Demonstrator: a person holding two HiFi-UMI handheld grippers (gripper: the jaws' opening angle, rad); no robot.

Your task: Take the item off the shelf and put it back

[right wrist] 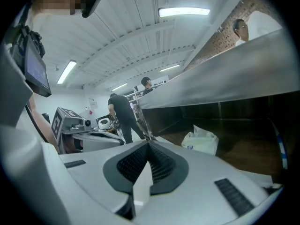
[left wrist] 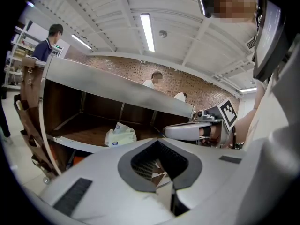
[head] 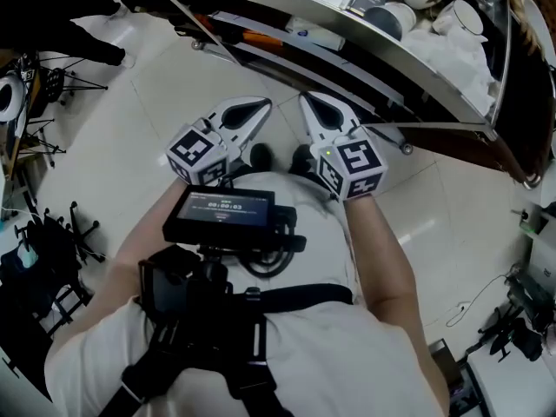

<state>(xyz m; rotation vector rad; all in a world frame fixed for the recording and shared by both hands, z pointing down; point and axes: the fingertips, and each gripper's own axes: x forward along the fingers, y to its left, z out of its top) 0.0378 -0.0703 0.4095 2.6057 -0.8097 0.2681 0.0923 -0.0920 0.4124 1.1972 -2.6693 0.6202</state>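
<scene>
White packet (right wrist: 200,142) sits on shelf (right wrist: 243,151), beyond closed right claw (right wrist: 149,144).

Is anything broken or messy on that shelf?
Nothing looks wrong. A white bag lies alone on the wooden shelf, crumpled but whole, with nothing spilled around it. The left gripper and the right gripper are both shut and empty.

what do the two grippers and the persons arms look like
The left gripper and right gripper are pale grey tapering shells with dark ribbed pads inside the jaws. Each carries a white cube printed with black square markers. The person wears a white top under black harness straps.
</scene>
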